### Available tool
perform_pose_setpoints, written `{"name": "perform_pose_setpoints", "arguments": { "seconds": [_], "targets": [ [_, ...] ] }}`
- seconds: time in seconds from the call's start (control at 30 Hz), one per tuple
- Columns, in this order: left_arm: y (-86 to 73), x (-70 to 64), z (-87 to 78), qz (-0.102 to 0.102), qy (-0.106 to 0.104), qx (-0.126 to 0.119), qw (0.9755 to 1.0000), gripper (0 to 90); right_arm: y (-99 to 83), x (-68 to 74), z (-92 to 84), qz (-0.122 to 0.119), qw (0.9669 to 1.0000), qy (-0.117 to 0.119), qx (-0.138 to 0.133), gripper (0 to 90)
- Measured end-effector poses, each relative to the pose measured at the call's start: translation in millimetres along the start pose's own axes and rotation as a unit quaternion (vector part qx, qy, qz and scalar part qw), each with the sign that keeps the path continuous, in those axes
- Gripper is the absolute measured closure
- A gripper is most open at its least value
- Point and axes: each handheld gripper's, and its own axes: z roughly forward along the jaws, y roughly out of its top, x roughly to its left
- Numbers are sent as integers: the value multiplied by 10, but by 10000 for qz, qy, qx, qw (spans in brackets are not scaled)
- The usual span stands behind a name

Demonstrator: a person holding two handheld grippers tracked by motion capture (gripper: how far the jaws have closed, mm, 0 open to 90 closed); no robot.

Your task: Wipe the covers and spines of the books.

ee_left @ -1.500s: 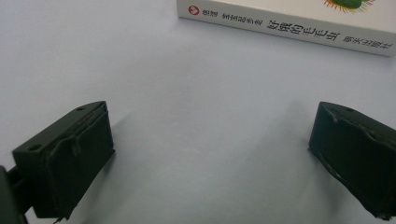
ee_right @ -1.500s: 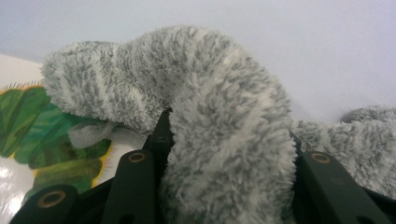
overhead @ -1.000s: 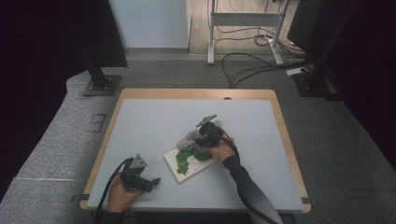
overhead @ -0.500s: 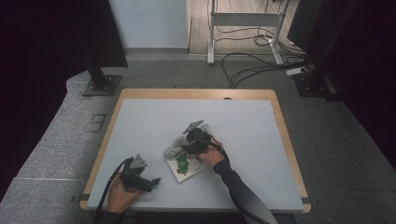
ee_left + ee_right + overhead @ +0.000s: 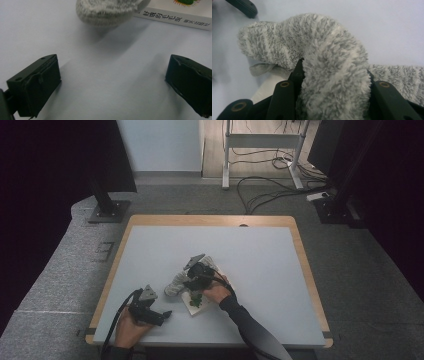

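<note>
Sock (image 5: 332,75), grey and fluffy, sits pinched in my right tongs (image 5: 334,100) above the book (image 5: 196,302). My left tongs (image 5: 112,82) rest spread on the bench (image 5: 260,255), nothing between them.

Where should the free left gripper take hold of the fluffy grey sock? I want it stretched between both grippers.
Probably the rounded loose end of the sock, which hangs low just ahead of the open left gripper, beside the book. Come straight forward along the table. The right gripper is shut on the sock's bunched middle, so that end is free.
</note>
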Motion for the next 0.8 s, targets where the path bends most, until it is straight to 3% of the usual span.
{"name": "perform_pose_setpoints", "arguments": {
  "seconds": [0.57, 0.8],
  "targets": [
    [0, 0, -1, 3, 2, 10, 10000, 0, 146, 234, 110, -282, 9996, 68, 9, 542],
    [0, 0, -1, 3, 2, 10, 10000, 0, 131, 236, 105, -260, 9996, 73, -53, 545]
  ]
}}
